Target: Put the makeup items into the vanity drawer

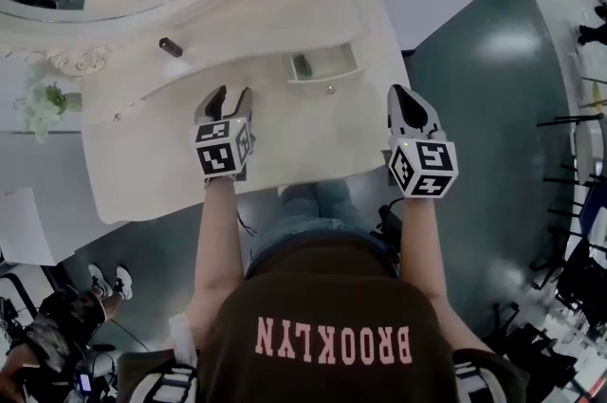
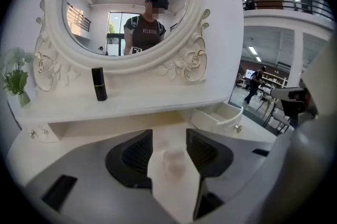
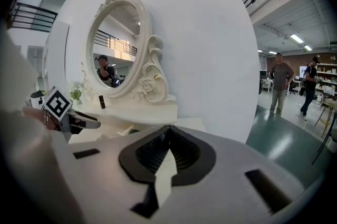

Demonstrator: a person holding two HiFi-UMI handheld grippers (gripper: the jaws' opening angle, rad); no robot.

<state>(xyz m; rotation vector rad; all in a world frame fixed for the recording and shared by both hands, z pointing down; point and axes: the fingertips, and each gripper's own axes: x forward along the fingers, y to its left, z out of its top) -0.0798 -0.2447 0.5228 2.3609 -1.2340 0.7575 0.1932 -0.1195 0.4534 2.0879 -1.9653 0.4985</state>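
The left gripper (image 2: 168, 133) hangs over the white worktop (image 1: 142, 164) with its fingers (image 2: 138, 152) released and well apart. Nothing is gripped between them: only pale worktop shows in the gap, with a faint blur I cannot identify. The right gripper (image 3: 168, 130) has its fingers (image 3: 158, 149) clenched, tips meeting and holding nothing, out past the worktop's right edge.

One makeup item, a small dark tube (image 2: 98, 84), glossy black and slim, stands upright on the vanity's raised shelf (image 2: 147, 99). It is beyond the left fingers and off to their left, below the oval mirror (image 2: 126, 1), and well apart from both grippers. The drawer (image 2: 221, 117) is pulled open beyond the left fingers and to their right, ahead of the space between the two grippers. It is white with a small round knob on its front. From the head view a second dark item (image 1: 302, 65) lies inside it, toward its left end; its detail is too small to make out.
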